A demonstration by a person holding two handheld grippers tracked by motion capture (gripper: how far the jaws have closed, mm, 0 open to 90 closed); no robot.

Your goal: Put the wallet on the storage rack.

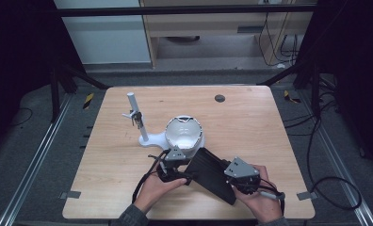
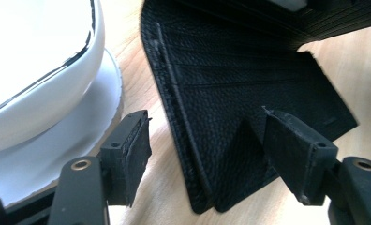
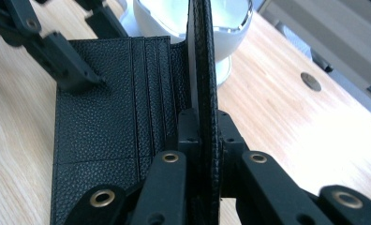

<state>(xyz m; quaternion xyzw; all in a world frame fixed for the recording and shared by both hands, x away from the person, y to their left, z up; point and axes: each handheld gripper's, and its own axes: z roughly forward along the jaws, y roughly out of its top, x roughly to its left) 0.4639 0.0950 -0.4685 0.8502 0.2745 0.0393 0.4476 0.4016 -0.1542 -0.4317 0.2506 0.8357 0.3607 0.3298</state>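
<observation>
Item: black leather wallet [image 1: 212,175], grained, opened, with card slots visible on the inner face; located at the near middle of the wooden worktop [image 1: 250,117], between the person's two hands and just in front of a white bowl [image 1: 184,133]. One flap lies flat on the worktop; the other stands upright on edge. Right claw [image 3: 203,129]: closed tight on the upright flap, one pad on each side of the leather. Left claw [image 2: 207,140]: jaws parted, moderately wide, pads not pressing on anything; the corner of the flat flap lies between them, with one jaw beside the white base of the bowl. Bowl: white, glossy, mounted on a white round base [image 2: 57,150], touching or just beside the far edge of the wallet. Also present: a white upright post [image 1: 136,115] on the same base, left of the bowl, carrying a small clip.
</observation>
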